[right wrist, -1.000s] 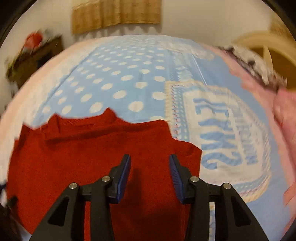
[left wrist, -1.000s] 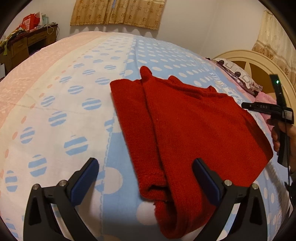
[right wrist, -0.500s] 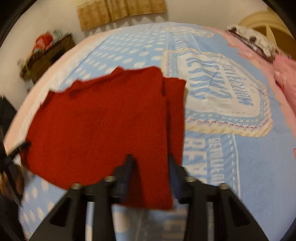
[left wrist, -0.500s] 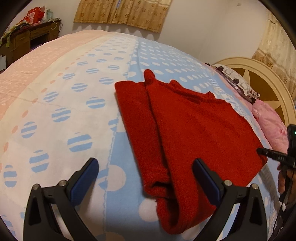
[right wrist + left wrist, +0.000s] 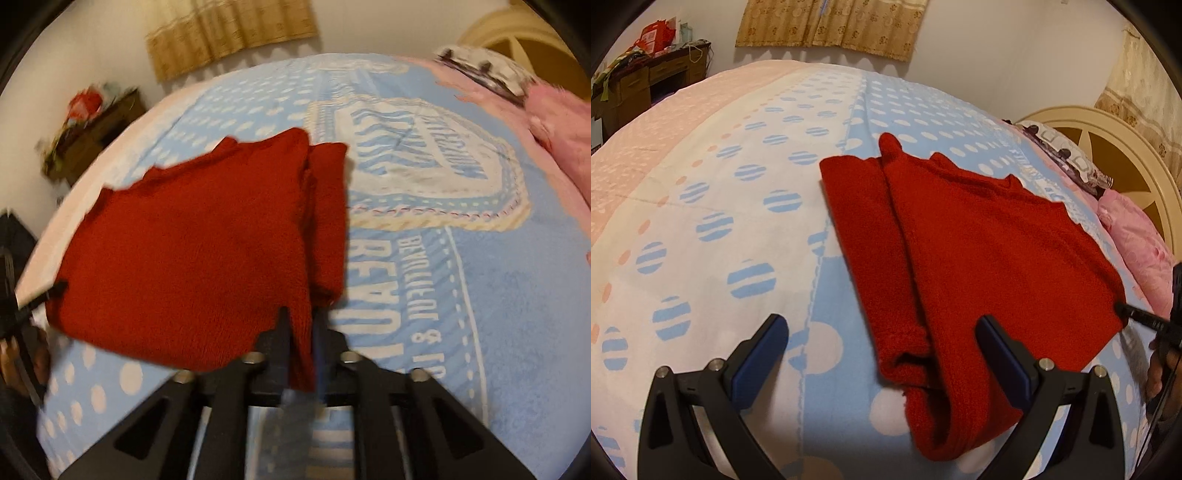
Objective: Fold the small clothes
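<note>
My left gripper (image 5: 881, 360) stood spread and empty over the near hem of the red knitted garment (image 5: 979, 251) lying part-folded on the blue spotted bedspread (image 5: 746, 206). My right gripper (image 5: 300, 325) was opening around a corner; released unevenly, that fold risked slumping.

A home bedroom is showing: a bed (image 5: 701, 206) under a dotted blanket is filling the frame, headboard (image 5: 1115, 147) at right, curtains (image 5: 831, 26) hanging above.
</note>
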`<action>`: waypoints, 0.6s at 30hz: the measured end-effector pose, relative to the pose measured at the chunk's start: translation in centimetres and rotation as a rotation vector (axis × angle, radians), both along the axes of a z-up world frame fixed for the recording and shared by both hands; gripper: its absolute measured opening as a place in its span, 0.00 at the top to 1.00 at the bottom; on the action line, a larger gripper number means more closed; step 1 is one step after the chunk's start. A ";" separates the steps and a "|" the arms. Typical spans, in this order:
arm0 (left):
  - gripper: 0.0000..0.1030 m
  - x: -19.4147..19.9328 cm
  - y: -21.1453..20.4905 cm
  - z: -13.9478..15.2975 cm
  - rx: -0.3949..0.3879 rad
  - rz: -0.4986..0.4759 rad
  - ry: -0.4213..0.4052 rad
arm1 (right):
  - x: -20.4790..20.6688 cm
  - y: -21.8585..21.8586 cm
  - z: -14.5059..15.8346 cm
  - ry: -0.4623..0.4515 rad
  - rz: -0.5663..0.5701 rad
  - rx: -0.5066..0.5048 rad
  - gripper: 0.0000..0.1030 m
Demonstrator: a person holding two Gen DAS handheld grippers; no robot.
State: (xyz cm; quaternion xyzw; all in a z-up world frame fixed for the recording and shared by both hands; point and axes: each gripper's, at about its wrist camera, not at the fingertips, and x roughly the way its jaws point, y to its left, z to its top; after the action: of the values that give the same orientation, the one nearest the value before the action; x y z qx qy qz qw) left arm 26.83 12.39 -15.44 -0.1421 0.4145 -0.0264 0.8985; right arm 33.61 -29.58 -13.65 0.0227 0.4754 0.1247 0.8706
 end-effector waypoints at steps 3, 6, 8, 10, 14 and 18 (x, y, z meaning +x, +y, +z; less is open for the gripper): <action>0.00 -0.4 -0.6 -0.1 0.037 -0.025 0.012 | -0.6 0.3 0.9 -0.026 0.010 0.013 0.56; 0.00 -0.7 -1.3 -0.2 0.091 -0.037 0.027 | -1.6 1.2 2.0 -0.079 0.010 -0.046 0.56; 0.00 -0.9 -1.4 -0.2 0.104 -0.039 0.029 | -2.2 2.0 3.0 -0.148 -0.007 -0.139 0.56; 0.00 -0.8 -1.3 -0.2 0.103 -0.040 0.033 | -2.6 3.1 4.1 -0.189 0.050 -0.088 0.56; 0.00 -0.9 -1.5 -0.3 0.120 -0.047 0.042 | -1.8 6.8 3.3 -0.136 0.181 -0.062 0.56; 0.00 -1.2 -1.3 -0.2 0.093 -0.045 0.030 | -0.6 7.8 -1.0 0.003 0.125 -0.147 0.56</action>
State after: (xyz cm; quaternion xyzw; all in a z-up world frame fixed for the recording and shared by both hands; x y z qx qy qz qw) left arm 25.64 11.10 -15.67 -0.0913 0.4317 -0.0253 0.8970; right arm 33.02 -21.77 -14.63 -0.0708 0.4851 0.1436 0.8597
